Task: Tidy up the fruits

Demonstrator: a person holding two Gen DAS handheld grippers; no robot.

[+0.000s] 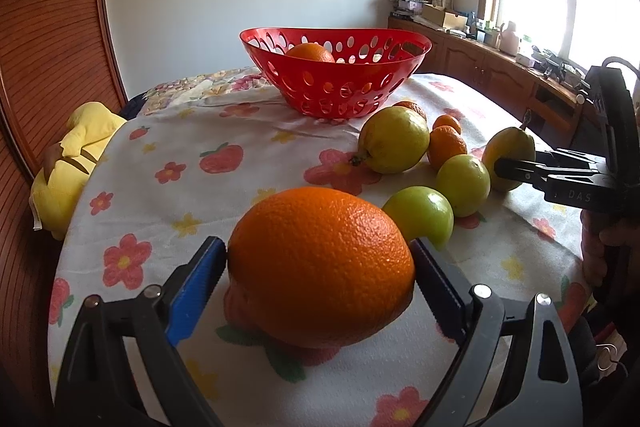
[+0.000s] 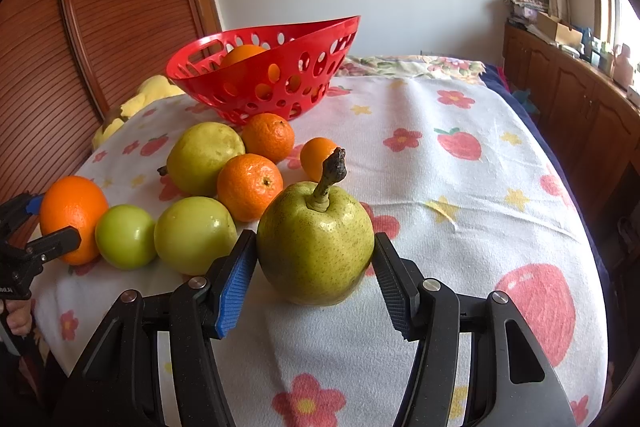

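My left gripper (image 1: 320, 255) is shut on a large orange (image 1: 320, 263) that rests on the flowered cloth (image 1: 168, 155). My right gripper (image 2: 314, 247) is shut on a green pear (image 2: 316, 247) with a brown stem, standing upright on the cloth (image 2: 460, 195). The pear also shows in the left wrist view (image 1: 508, 147), the orange in the right wrist view (image 2: 72, 215). A red perforated basket (image 1: 336, 87) stands at the back with one orange (image 1: 310, 53) inside; it also shows in the right wrist view (image 2: 264, 79).
Between the grippers lie two green apples (image 2: 194, 235) (image 2: 125, 237), a yellow-green pear (image 2: 204, 157) and three mandarins (image 2: 250, 187) (image 2: 268, 137) (image 2: 318, 157). A yellow cushion (image 1: 68, 163) lies at the left edge. A wooden panel (image 1: 48, 67) is left, cabinets (image 1: 500, 75) right.
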